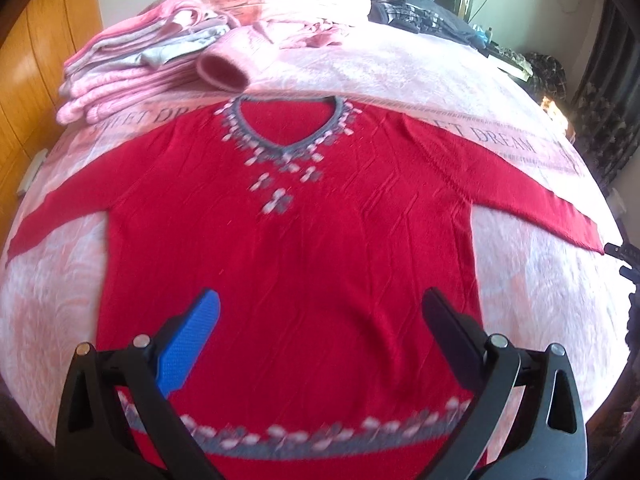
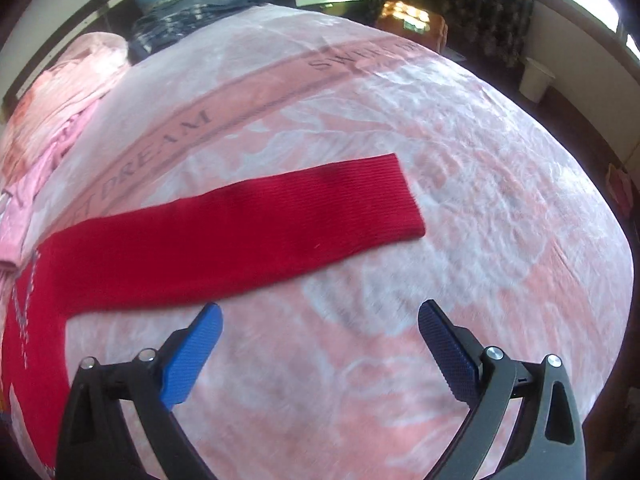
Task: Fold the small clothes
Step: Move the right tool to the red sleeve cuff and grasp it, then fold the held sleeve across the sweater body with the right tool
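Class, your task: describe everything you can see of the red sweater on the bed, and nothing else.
The red sweater is a fine ribbed knit, lying flat and face up on the pink blanket, unfolded. Its grey V-neck collar carries grey and white motifs; a matching patterned band runs above the hem. Both sleeves stretch straight out sideways; the right sleeve ends in a plain cuff. Light creases cross the body. Only the blanket touches it: the left gripper hovers over its lower body, jaws open.

The right gripper hangs wide open over the blanket, a red sleeve lying flat at 11 o'clock.
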The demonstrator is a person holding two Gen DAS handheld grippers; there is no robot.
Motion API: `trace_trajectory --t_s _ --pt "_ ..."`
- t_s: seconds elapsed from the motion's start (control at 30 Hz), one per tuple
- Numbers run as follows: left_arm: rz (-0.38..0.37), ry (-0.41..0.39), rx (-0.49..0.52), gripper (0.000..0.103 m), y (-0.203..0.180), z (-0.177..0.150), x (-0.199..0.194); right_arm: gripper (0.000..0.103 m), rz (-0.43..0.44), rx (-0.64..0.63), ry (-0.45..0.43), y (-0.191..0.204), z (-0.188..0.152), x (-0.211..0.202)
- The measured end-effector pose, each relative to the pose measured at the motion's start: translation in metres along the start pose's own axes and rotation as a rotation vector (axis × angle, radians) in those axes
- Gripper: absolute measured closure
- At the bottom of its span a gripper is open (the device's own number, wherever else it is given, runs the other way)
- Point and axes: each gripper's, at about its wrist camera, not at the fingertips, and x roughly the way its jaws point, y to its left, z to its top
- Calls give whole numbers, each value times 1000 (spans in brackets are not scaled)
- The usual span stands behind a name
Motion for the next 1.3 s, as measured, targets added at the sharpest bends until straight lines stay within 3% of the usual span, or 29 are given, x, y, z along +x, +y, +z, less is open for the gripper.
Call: trace_trajectory --t_s 0.23,0.37,0.5,0.73,1.07,1.3 --pt "4 -1 45 3 -36 13 24 13 39 92 97 -61 46 56" --pt "31 12 87 3 -44 10 35 13 72 91 123 -64 55 74" --pt "43 30 93 3 -43 7 43 25 52 17 128 -53 60 79" --pt "31 32 77 3 -40 5 42 89 125 -25 118 -41 59 70" --pt "37 26 4 3 -6 19 44 93 45 -103 54 -10 59 54" --pt "42 35 -21 3 21 33 49 93 168 -211 -34 57 47 11"
